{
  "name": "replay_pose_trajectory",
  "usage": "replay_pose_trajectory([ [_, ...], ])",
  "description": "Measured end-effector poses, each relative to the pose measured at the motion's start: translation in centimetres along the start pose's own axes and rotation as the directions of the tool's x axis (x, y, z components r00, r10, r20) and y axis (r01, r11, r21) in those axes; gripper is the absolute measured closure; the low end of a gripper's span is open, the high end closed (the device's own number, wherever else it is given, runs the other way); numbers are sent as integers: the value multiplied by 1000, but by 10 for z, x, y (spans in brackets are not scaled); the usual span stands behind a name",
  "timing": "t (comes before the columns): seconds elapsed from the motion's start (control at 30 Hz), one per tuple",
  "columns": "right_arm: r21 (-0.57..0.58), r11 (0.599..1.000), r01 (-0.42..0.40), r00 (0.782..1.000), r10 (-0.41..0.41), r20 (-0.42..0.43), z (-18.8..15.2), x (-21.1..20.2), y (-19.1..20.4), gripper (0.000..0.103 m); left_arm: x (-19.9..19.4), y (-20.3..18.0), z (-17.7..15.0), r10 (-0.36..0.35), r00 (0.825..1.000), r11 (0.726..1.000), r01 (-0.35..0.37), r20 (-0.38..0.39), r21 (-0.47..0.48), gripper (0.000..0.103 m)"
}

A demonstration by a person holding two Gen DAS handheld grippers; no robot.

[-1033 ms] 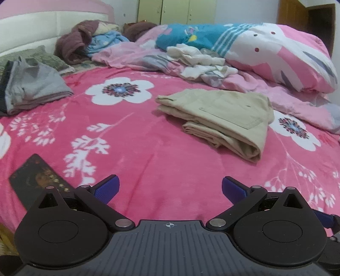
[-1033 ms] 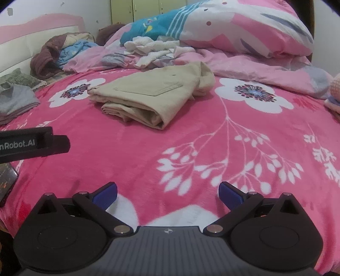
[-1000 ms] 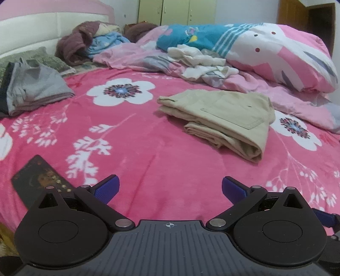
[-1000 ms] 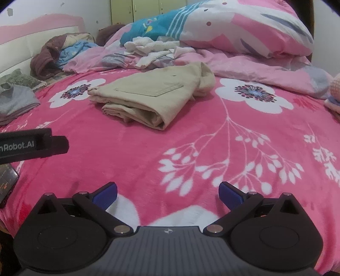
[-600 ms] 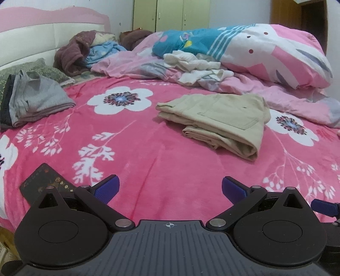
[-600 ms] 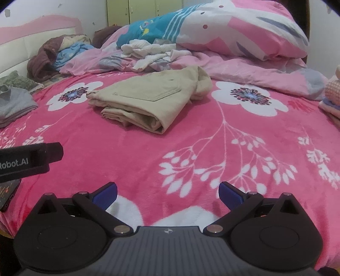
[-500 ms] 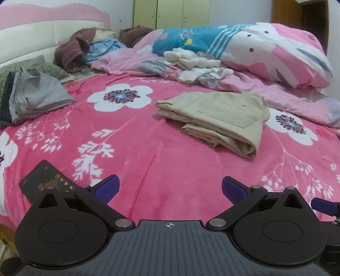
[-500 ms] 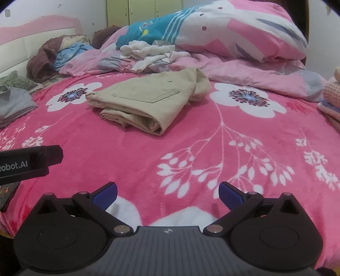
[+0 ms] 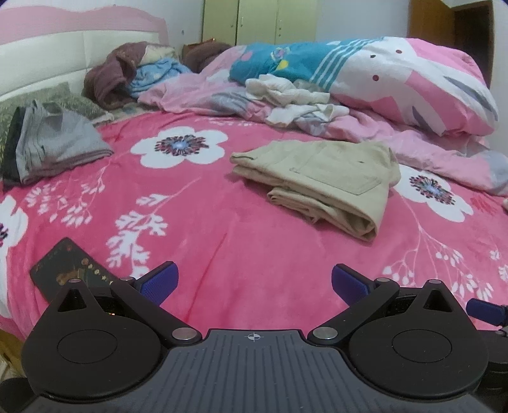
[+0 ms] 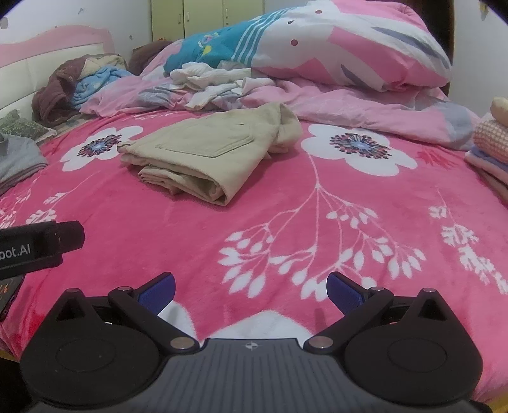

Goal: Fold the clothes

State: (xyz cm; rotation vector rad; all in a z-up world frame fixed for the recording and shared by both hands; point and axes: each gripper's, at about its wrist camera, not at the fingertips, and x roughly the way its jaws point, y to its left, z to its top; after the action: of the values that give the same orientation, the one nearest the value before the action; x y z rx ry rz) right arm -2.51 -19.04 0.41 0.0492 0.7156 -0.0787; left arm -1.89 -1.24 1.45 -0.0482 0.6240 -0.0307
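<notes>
Hovering low over the bed's near edge, both tongs, left and right, gape empty. Grey clothes lie far left, a dark card nearby, folded trousers mid-bed, a duvet behind them.

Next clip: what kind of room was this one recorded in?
Most likely a home bedroom. The view looks across a bed with a pink floral blanket and a pink and white padded headboard, a rumpled pink and blue duvet heaped at the far side, and pale yellow-green wardrobe doors behind.
</notes>
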Motion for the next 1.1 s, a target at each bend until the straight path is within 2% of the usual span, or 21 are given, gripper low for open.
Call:
replay_pose_trajectory([
  [1.1,-16,1000,-2,1000,2,-12,11,12,3,0,12,0,4,10,1000,1000,-9,-19,12,0],
])
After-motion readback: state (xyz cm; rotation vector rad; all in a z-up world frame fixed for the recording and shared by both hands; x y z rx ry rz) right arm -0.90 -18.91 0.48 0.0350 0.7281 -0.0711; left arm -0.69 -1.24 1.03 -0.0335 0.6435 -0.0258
